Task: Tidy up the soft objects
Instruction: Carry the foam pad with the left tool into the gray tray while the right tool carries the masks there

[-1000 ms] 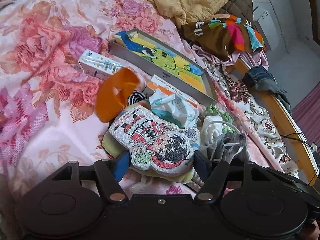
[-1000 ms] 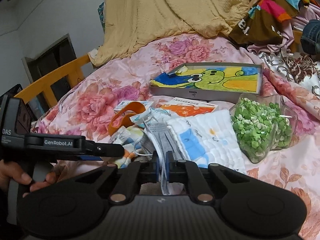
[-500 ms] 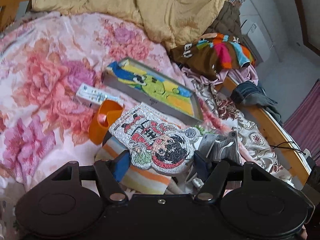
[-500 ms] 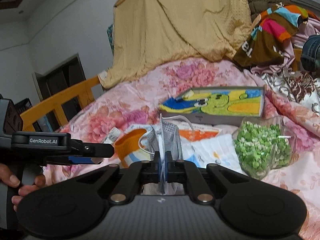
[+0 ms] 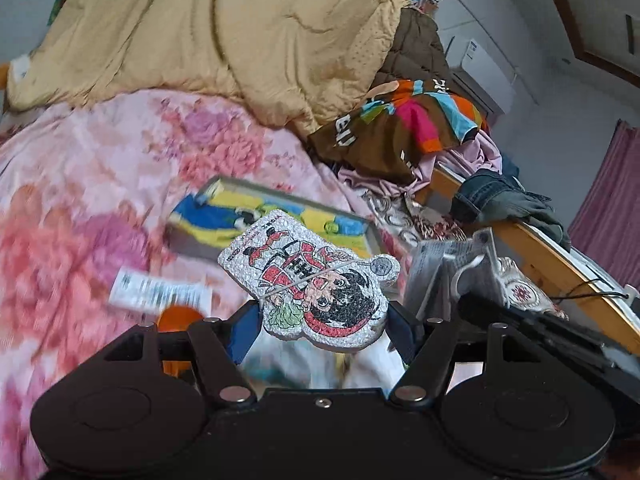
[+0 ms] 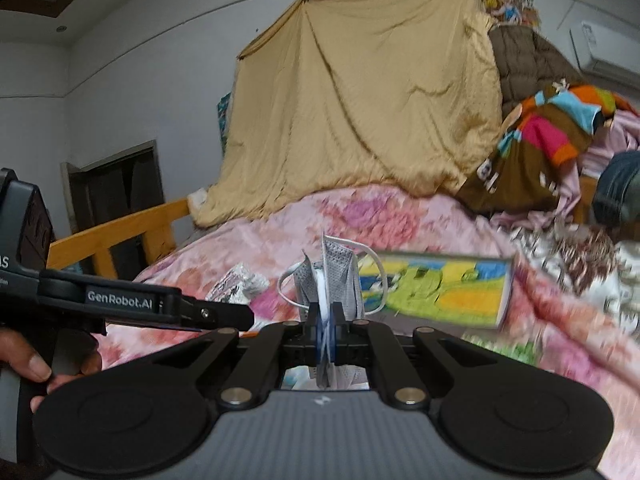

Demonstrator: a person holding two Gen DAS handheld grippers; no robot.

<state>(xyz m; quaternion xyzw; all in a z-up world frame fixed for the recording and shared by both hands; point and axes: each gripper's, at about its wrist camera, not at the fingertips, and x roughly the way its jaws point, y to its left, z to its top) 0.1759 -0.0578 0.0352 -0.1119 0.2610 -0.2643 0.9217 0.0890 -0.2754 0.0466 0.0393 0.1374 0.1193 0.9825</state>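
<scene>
**Cluttered bedroom, pale walls, wooden-framed bed**

Pale grey-white painted walls (image 6: 120, 60) across the upper half of the right wrist view, with a dark wooden ceiling border (image 6: 52, 2) at upper left. Dark doorway with a grey frame (image 6: 116, 196) at middle left. Mustard-yellow quilted blanket (image 6: 360, 112) hung from a wall hook, draped down onto a pink floral bedspread (image 5: 100, 184). Light wooden bed rail (image 6: 120, 232) at left; another wooden bed edge (image 5: 560, 264) at right of the left wrist view. White wall-mounted air conditioner (image 6: 604, 46) at upper right. Purple-pink curtain (image 5: 612, 208) at far right. Soft, even daylight, no hard shadows.
</scene>
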